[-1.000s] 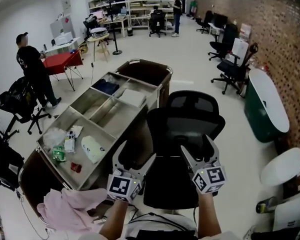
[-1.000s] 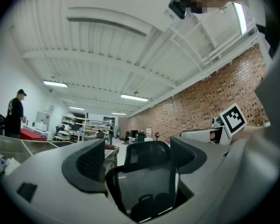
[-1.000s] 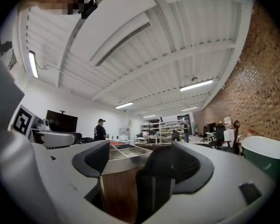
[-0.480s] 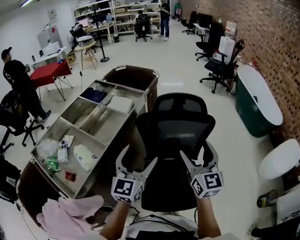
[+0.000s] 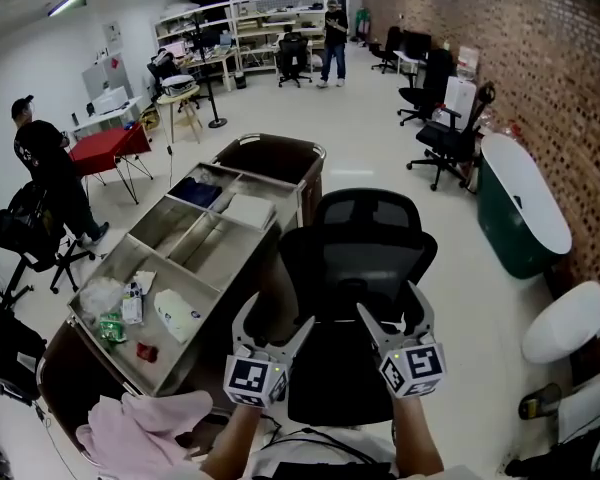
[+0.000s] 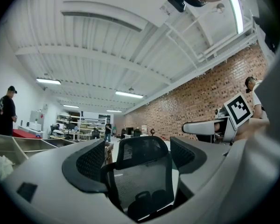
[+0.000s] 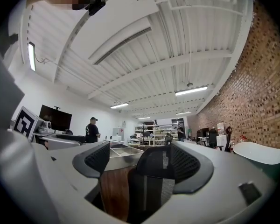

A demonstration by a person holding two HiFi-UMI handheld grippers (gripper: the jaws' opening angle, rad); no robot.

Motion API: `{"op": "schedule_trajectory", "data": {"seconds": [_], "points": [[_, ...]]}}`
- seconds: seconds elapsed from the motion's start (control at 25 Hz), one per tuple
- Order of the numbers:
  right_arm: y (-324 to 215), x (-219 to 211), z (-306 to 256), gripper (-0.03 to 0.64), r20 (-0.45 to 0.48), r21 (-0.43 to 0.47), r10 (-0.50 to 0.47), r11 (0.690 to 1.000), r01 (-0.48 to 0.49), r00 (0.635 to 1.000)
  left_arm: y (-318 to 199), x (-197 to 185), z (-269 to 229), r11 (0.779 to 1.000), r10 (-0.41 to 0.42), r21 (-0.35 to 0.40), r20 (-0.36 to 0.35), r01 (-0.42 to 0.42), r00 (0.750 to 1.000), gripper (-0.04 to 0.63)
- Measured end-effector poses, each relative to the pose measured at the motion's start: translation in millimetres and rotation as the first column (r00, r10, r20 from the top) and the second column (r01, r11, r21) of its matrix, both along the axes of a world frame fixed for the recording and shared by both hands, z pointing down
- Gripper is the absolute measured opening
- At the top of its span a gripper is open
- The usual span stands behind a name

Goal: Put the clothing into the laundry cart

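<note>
A pink garment [image 5: 140,426] lies bunched over the rim of the near brown laundry bag [image 5: 62,370] of the cart, at the bottom left of the head view. My left gripper [image 5: 276,314] is held low in front of me, to the right of the garment, open and empty. Beside it, my right gripper [image 5: 389,301] is also open with nothing between its jaws. Both point at a black mesh office chair [image 5: 358,263]. In the left gripper view the gripper [image 6: 137,154] frames the chair [image 6: 140,171]; the right gripper view [image 7: 142,158] shows chair and cart top [image 7: 123,150].
The cart has a steel top tray [image 5: 215,248] with small items and a second brown bag [image 5: 275,158] at its far end. A person in black [image 5: 50,173] stands at left by a red table [image 5: 105,148]. A green tub [image 5: 520,213] lines the brick wall.
The head view has shifted slightly. Both grippers stay open and empty in about the same place before the chair.
</note>
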State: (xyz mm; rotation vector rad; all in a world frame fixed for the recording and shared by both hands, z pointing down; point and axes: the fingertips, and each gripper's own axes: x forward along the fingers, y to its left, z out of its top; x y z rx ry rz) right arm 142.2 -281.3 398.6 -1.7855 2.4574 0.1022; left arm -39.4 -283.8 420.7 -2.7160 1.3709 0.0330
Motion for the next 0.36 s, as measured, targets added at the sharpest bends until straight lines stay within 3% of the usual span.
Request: {"op": "schedule_trajectory", "data": {"seconds": [0.36], "points": [[-2.1,-5.3,1.0,0.436,-0.003,-0.006,-0.01,1.0,0.01,1.0,-1.0,-6.7,2.3,1.0,-0.028,-0.014,-0.015,0.027,1.0,0.423]]}}
